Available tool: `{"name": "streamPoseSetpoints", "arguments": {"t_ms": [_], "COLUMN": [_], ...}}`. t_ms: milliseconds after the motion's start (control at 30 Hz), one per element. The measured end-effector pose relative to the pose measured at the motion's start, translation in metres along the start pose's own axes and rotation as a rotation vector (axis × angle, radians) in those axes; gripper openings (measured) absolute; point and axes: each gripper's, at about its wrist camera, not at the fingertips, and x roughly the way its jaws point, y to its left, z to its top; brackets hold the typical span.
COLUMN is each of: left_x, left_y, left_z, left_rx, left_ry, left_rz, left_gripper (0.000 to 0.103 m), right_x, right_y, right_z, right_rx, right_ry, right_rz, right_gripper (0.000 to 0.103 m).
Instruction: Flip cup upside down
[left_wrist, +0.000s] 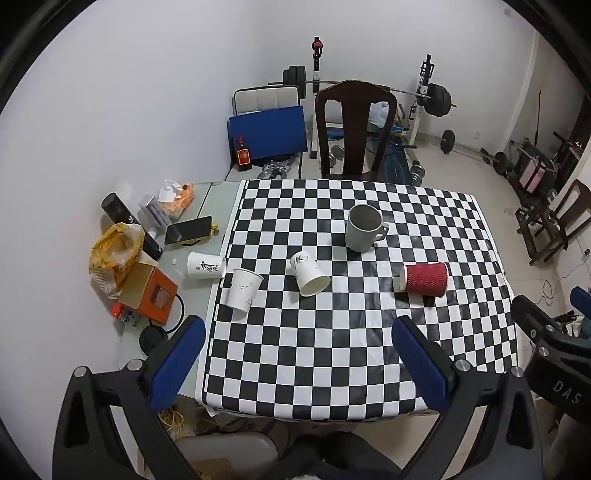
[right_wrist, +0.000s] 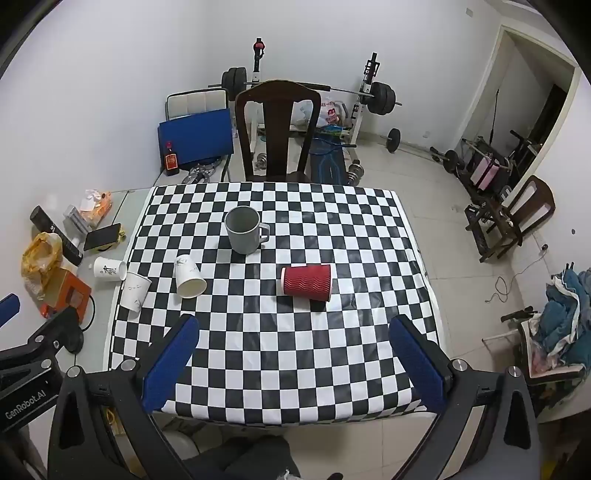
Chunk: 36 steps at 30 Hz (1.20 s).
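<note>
The grey mug (left_wrist: 364, 227) stands upright, mouth up, toward the far middle of the checkered tabletop (left_wrist: 332, 354), well ahead of the left tool (left_wrist: 299, 354), whose blue pads are spread wide and hold nothing. Between them and slightly left lies a white paper cup (left_wrist: 309, 274) on its side, mouth toward the camera; a red ribbed cup (left_wrist: 424, 279) lies on its side to the right. Another white cup (left_wrist: 243, 288) stands near the cloth's left edge, with one more (left_wrist: 205, 264) tipped over beside it, among a phone (left_wrist: 188, 229) and an orange box (left_wrist: 149, 292).

From the right wrist, the mug (right_wrist: 243, 229) sits ahead and left of centre, well apart from the right tool (right_wrist: 293, 354), also gaping and empty. The red cup (right_wrist: 306, 282) lies between them; a dark chair (right_wrist: 277, 129) stands behind the tabletop (right_wrist: 295, 369).
</note>
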Motion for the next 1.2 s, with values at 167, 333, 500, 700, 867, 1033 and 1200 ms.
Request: {"name": "streamPoseSetpoints", "arguments": {"t_ms": [167, 333, 500, 700, 867, 1033, 1200], "left_x": [-0.0009, -0.0004, -0.0002, -0.0003, -0.0009, -0.0009, -0.0011], "left_y": [-0.0003, -0.0011, -0.0015, -0.0006, -0.0005, -0.0004, -0.0006], "left_z": [-0.0014, -0.0008, -0.0013, -0.0015, -0.0013, -0.0014, -0.0019], "left_rx": [-0.002, 0.008, 0.010, 0.007, 0.006, 0.006, 0.005], "left_ry": [-0.012, -0.009, -0.010, -0.012, -0.016, -0.017, -0.017], "left_rz": [0.008, 0.007, 0.006, 0.003, 0.004, 0.003, 0.003], "left_gripper": [0.103, 0.103, 0.103, 0.103, 0.103, 0.103, 0.103], "right_x": [0.0005, 0.0000, -0.0007, -0.0015, -0.0021, -0.0024, -0.0024], "right_y": [-0.0006, -0.0014, -0.0022, -0.0026, -0.0027, -0.0024, -0.0026], "right_z": [-0.0003, -0.0006, -0.0007, -0.0007, -0.0006, -0.0004, -0.0001], "right_rx": [-0.001, -0.003, -0.003, -0.006, -0.005, -0.007, -0.009], "right_ry": [0.011, 0.008, 0.008, 0.007, 0.006, 0.004, 0.004], "right_rz": [0.001, -0.003, -0.004, -0.007, -0.007, -0.011, -0.011], "right_gripper": [0.103, 0.103, 0.103, 0.103, 0.103, 0.103, 0.103]}}
